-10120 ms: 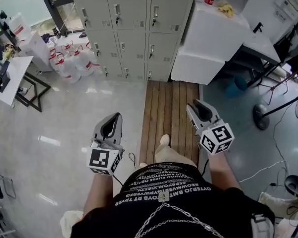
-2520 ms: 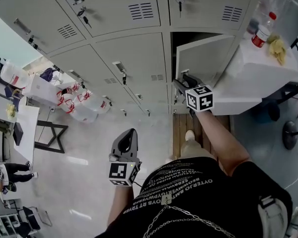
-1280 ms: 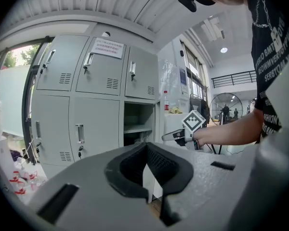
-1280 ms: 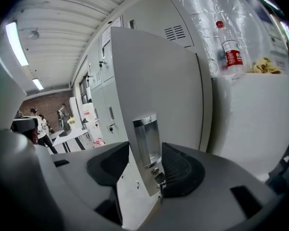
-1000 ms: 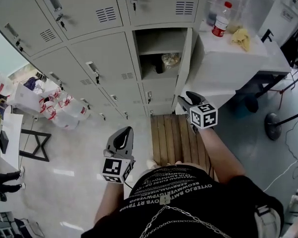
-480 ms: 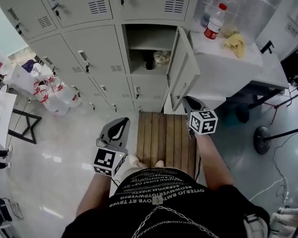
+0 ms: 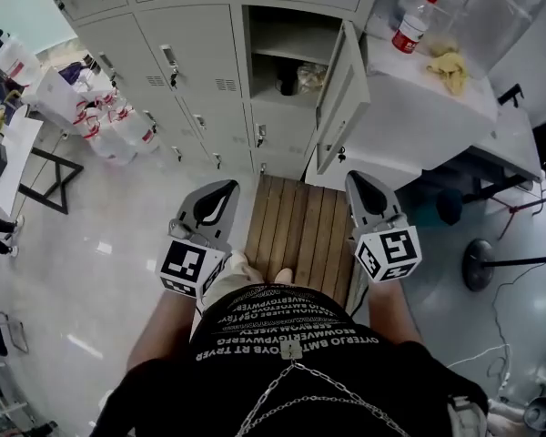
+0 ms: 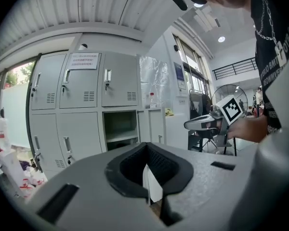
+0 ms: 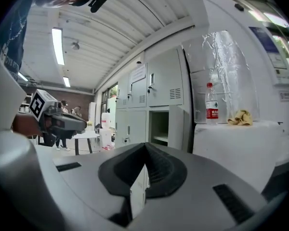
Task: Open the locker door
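Note:
The grey locker bank fills the top of the head view. One middle compartment (image 7: 287, 48) stands open, and its door (image 7: 341, 94) is swung out to the right. A dark item and a crumpled bag lie on its lower shelf. My right gripper (image 7: 355, 180) is shut and holds nothing; it hangs below the door and does not touch it. My left gripper (image 7: 223, 189) is shut and empty, level with the right one over the wooden platform. The right gripper view shows the open compartment (image 9: 160, 124) and door (image 9: 177, 124) ahead, past shut jaws. The left gripper view shows the same compartment (image 8: 120, 129).
A wooden slat platform (image 7: 300, 230) lies under me in front of the lockers. A white cabinet (image 7: 409, 107) at the right carries a bottle (image 7: 411, 25) and a yellow cloth (image 7: 450, 69). Bags and jugs (image 7: 109, 116) crowd the floor at left. A fan base (image 7: 478, 267) stands right.
I have stepped back from the lockers, and both grippers now sit lower and closer to my body. The right gripper has drawn away from the door and its jaws have closed. The door stays open.

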Tool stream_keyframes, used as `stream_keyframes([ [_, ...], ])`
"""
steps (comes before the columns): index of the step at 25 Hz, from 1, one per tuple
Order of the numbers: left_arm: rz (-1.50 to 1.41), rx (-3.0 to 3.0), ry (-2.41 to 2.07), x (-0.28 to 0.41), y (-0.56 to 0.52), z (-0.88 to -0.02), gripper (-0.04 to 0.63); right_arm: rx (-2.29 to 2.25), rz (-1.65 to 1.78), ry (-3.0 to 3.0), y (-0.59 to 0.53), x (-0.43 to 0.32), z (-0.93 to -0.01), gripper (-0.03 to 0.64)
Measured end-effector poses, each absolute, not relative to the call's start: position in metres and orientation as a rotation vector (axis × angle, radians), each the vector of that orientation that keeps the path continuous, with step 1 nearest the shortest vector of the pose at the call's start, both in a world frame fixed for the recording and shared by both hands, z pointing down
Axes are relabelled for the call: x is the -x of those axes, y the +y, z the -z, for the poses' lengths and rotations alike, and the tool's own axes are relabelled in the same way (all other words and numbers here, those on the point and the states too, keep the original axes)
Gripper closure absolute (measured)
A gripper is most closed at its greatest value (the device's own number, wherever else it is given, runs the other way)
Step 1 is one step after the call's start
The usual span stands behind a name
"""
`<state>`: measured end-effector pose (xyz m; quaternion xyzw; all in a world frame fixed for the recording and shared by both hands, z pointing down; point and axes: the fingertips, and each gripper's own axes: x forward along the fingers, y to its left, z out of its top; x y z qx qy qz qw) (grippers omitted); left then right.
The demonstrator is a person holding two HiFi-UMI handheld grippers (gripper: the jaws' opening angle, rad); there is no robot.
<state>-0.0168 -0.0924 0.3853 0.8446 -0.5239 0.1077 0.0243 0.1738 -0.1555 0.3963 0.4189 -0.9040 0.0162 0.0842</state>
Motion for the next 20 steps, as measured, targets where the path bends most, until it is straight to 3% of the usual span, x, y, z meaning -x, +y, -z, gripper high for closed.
stream_keyframes([
  [11, -0.377, -2.663, -1.589, -0.021, -0.066, -0.385, 0.598, -1.239, -0.023, -2.739, -0.147, -0.188, -0.392, 0.62],
  [20, -0.416, -2.653, -1.547, -0.012, -0.083, -0.397, 0.598, -1.276, -0.015, -2.726, -0.187, -0.187, -0.396, 0.62],
])
